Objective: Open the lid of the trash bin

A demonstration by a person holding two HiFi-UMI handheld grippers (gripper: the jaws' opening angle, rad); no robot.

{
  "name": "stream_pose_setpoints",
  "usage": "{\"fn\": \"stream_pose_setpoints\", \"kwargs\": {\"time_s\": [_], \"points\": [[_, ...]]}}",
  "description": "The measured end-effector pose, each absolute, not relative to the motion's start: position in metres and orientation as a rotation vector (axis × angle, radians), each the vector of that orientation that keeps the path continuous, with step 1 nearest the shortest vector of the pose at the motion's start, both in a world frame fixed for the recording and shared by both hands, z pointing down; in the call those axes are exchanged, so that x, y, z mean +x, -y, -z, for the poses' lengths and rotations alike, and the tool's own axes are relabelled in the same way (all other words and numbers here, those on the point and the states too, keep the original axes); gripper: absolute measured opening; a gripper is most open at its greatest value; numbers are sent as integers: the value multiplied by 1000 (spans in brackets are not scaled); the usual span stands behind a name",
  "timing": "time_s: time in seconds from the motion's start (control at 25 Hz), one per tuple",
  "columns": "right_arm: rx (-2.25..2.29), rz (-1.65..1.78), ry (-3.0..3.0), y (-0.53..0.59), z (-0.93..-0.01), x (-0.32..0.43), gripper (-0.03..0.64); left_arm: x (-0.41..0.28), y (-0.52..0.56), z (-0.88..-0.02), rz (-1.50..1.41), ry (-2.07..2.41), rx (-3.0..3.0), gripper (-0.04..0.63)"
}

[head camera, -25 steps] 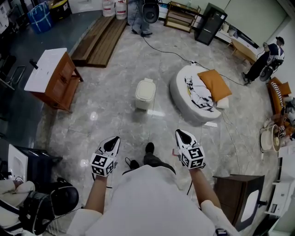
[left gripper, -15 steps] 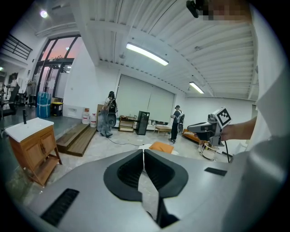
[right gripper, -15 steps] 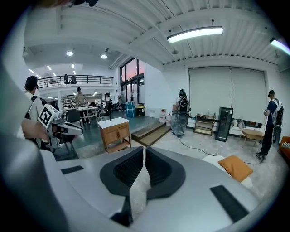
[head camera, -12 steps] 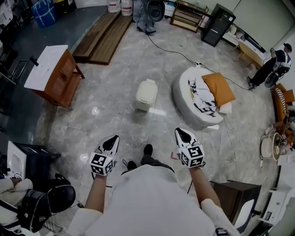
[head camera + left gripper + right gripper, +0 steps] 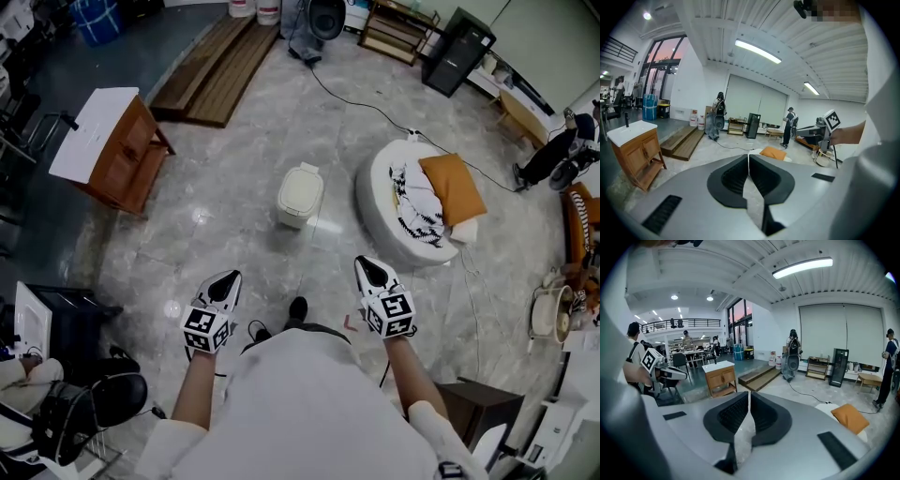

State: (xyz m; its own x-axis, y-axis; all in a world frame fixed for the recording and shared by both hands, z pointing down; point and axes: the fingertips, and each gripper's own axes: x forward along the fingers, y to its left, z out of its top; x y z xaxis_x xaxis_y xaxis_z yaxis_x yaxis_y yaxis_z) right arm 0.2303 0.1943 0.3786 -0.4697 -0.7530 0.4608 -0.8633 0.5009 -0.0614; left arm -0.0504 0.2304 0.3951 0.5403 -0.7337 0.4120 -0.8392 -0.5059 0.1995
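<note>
1. My left gripper [image 5: 226, 280] is held out in front of me at waist height. Its own camera shows the two jaws pressed together at the tips [image 5: 748, 157], with nothing between them.
2. My right gripper [image 5: 368, 267] is at about the same height on the other side. Its jaws are also pressed together [image 5: 749, 395] and hold nothing.
3. The trash bin [image 5: 300, 197] stands on the marble floor [image 5: 234, 234] ahead of me, roughly in line with the gap between the two grippers and well apart from both. It is a small cream bin and its lid is down.
4. Near the bin, on its right, is a round white cushion bed [image 5: 398, 230] with an orange pillow [image 5: 453, 187] lying on it. A black cable [image 5: 366, 105] runs across the floor beyond them.
5. Off to the left stands a wooden cabinet [image 5: 127, 159] with a white top. Behind it, wooden boards [image 5: 211, 66] lie flat on the floor.
6. I cannot pick out the bin in either gripper view. The left one shows the orange pillow just past the jaw tips, and the right one shows the wooden cabinet.
</note>
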Motion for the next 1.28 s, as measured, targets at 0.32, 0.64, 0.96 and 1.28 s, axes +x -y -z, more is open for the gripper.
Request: {"fn": "stream_pose_setpoints", "kwargs": {"time_s": [0.32,0.64,0.96,1.28], "points": [[1295,-388,2403,-150,-383,252,37,-26,-197,-394,-426,1340,2395,20],[1230,-393,2421,-124,-394,259,37,-2,-180,-398,-431,1388,2360,20],[1219,-403,2441,-108,-397,253,37,-1,-172,-400,-444,1395,2353,20],[1228,-396,2424,-96,-399,250,37,-8,-148,-402,-426,1396,2362,20]]}}
